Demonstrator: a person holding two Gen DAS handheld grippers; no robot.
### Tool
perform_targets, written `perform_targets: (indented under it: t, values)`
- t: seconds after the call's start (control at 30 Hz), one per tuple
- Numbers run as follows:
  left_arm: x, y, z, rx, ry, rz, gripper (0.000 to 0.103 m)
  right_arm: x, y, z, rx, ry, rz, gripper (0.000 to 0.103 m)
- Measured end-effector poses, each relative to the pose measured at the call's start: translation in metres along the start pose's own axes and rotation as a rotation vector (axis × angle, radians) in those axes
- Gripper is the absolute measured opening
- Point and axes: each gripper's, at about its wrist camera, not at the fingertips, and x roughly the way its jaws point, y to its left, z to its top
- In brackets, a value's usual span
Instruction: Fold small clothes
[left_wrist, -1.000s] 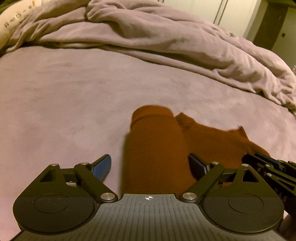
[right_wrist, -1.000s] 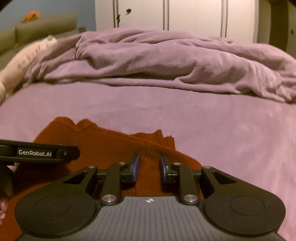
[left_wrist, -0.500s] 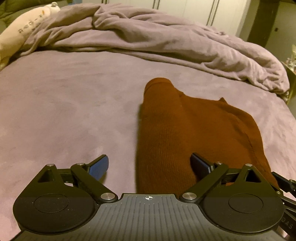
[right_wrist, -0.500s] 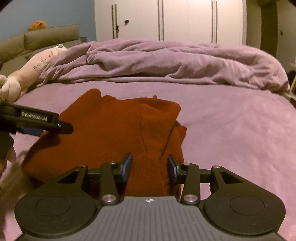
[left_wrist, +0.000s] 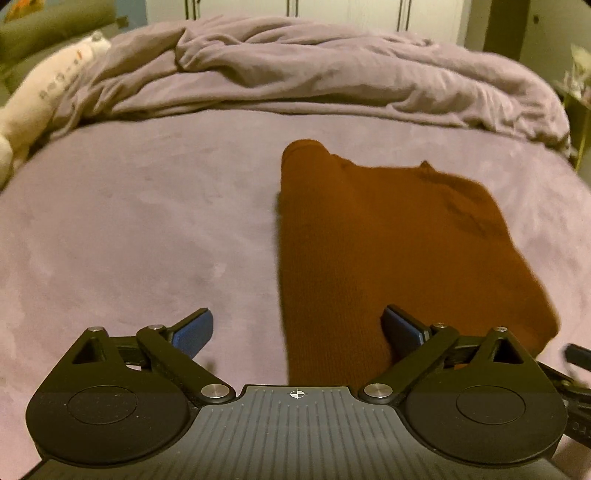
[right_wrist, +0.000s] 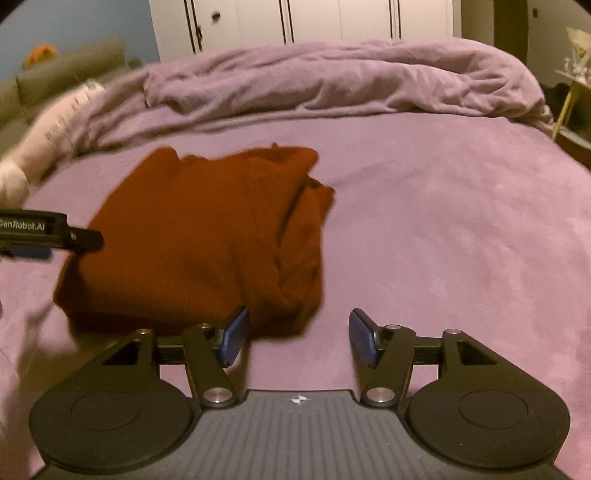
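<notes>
A rust-brown knit garment (left_wrist: 388, 236) lies folded into a rough rectangle on the purple bed sheet (left_wrist: 147, 221). It also shows in the right wrist view (right_wrist: 207, 236), left of centre. My left gripper (left_wrist: 297, 330) is open and empty, its near edge over the garment's front left part. My right gripper (right_wrist: 297, 338) is open and empty, just in front of the garment's near right corner. The left gripper's body (right_wrist: 44, 230) shows at the left edge of the right wrist view.
A crumpled purple duvet (left_wrist: 314, 74) lies across the far side of the bed. A pale stuffed toy (left_wrist: 40, 99) lies at the far left. White wardrobe doors (right_wrist: 295, 22) stand behind the bed. A small side table (right_wrist: 570, 107) is at the far right.
Both grippers have drawn back and up from the garment. The right gripper, which was closed on the fabric, has opened and let go. The garment now lies folded on the bed.
</notes>
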Motion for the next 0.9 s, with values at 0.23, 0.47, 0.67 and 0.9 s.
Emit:
perform_targets:
  t: [0.23,0.47,0.67,0.9]
  values:
    - [-0.023,-0.019,-0.024,0.071,0.073,0.032,0.101,-0.053,-0.003,-0.036,0.025,0.089,0.018,0.079]
    - [-0.071,-0.028,-0.06,0.065,0.063,0.098,0.102,-0.095,0.013,-0.067,-0.012,0.172,0.066,0.099]
    - [-0.112,-0.014,-0.076,-0.006,0.069,0.084,0.103,-0.113,0.025,-0.065,0.043,0.255,0.04,0.099]
    - [-0.147,-0.016,-0.077,0.0,0.023,0.101,0.103,-0.141,0.039,-0.049,0.017,0.193,0.061,0.099]
